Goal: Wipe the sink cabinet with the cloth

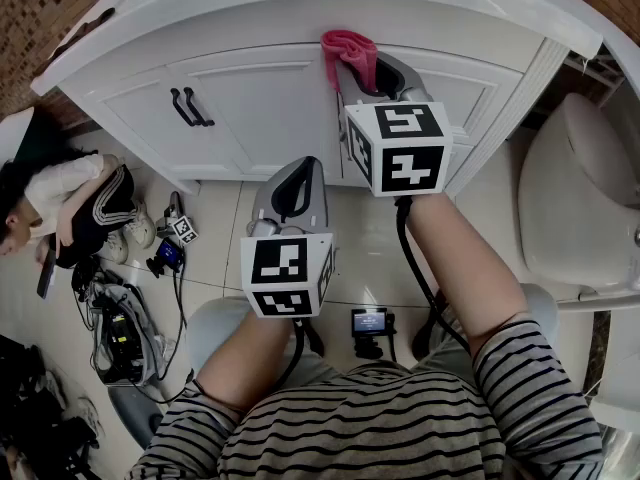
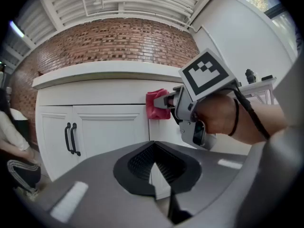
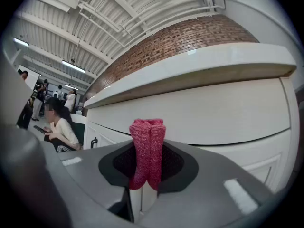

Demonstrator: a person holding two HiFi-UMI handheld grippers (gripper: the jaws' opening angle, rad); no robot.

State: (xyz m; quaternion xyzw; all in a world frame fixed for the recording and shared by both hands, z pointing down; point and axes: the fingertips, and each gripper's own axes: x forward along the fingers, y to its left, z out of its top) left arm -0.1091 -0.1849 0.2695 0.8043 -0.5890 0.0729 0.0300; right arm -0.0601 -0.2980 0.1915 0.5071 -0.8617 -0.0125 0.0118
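The white sink cabinet (image 1: 250, 98) fills the top of the head view, under a white countertop. My right gripper (image 1: 362, 68) is shut on a folded pink cloth (image 1: 349, 53), and the cloth presses against the upper panel of the cabinet front. In the right gripper view the pink cloth (image 3: 147, 152) stands upright between the jaws, close to the white panel (image 3: 228, 113). My left gripper (image 1: 292, 193) hangs lower, away from the cabinet, jaws shut with nothing in them. From the left gripper view I see the cloth (image 2: 157, 104) and the right gripper (image 2: 190, 113) at the cabinet (image 2: 104, 127).
Two black door handles (image 1: 190, 107) sit on the left cabinet doors. A white toilet (image 1: 575, 198) stands at the right. A person (image 1: 70, 208) crouches on the tiled floor at the left beside bags and cables (image 1: 125, 328). A brick wall (image 2: 114, 42) rises behind the counter.
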